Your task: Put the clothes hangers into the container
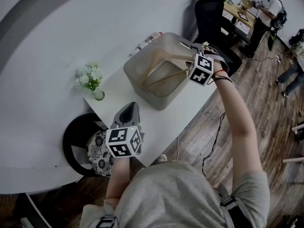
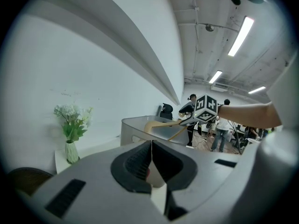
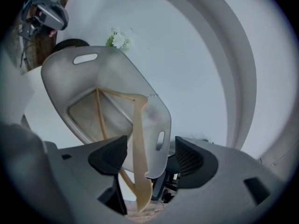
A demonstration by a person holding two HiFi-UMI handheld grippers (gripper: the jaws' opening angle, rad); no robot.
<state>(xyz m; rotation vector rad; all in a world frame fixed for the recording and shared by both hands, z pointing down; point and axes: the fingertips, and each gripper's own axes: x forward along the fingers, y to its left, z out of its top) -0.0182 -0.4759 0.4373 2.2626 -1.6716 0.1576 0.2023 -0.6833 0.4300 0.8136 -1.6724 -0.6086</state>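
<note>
On the white table (image 1: 159,122) the wooden hanger (image 3: 138,139) leans in the bin (image 1: 161,98), its end over the rim between the right gripper's (image 3: 150,157) wide-open jaws, while the left gripper (image 2: 152,167) is closed and empty; the hanger looks light, stiff and smooth, best pinched mid-arm.

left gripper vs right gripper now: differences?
Jaws: the left gripper has them together; the right gripper has them wide apart.
Place: the left gripper hangs over the table, short of the container; the right gripper is at the container's rim.
Load: the left gripper holds nothing; a wooden hanger lying in the container passes unclamped between the right gripper's jaws.
Both carry a marker cube.
</note>
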